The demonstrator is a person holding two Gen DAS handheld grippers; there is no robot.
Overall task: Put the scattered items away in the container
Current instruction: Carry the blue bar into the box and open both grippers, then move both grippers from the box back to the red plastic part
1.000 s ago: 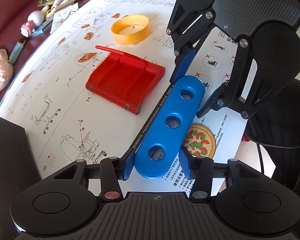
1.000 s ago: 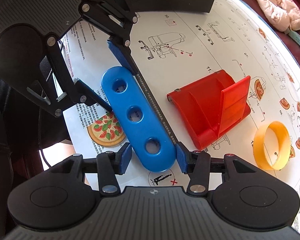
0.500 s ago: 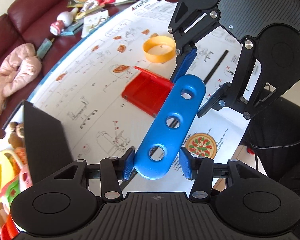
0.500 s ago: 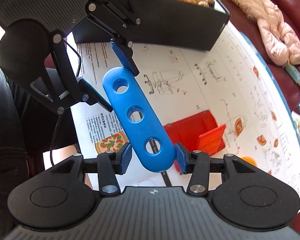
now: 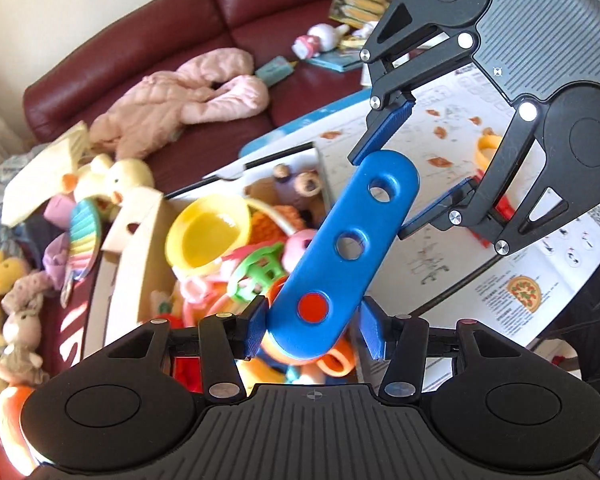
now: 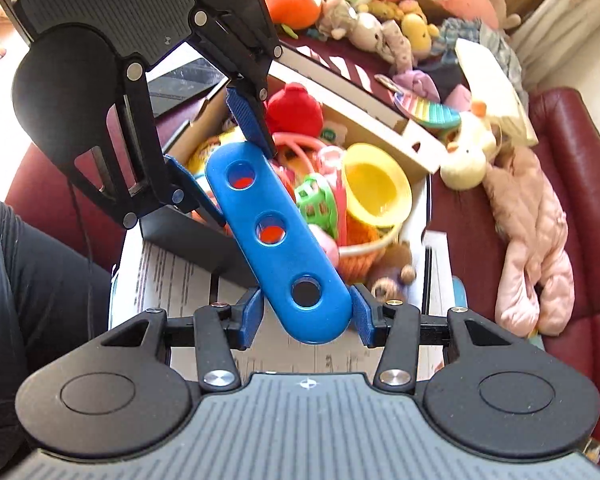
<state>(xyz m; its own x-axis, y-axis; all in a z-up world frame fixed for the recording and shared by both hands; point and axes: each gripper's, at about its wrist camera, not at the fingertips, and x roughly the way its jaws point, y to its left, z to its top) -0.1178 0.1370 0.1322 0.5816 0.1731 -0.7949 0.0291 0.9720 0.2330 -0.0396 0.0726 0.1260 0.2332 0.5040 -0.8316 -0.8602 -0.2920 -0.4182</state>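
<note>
A blue bar [image 5: 324, 276] with three holes hangs in the air, tilted, over an open cardboard box [image 5: 132, 248] full of toys. My left gripper [image 5: 314, 330] has the bar's near end between its pads; its jaws are opening, and the pads still look in contact. My right gripper [image 5: 380, 196] grips the far end. From the right wrist, the blue bar [image 6: 288, 260] runs from my right gripper [image 6: 306, 318], shut on it, up to my left gripper [image 6: 236, 176] above the cardboard box [image 6: 380, 120].
A printed instruction sheet [image 5: 540, 280] covers the table at right, with a red holder [image 5: 504, 208] and a yellow ring [image 5: 486, 148] partly behind the right gripper. A pink jacket [image 5: 188, 100] lies on the dark red sofa. Plush toys [image 6: 360, 8] pile up beyond the box.
Both grippers lifted the blue bar off the sheet and carried it sideways over the toy box, rolling as they went. The red holder and yellow ring stayed on the sheet.
</note>
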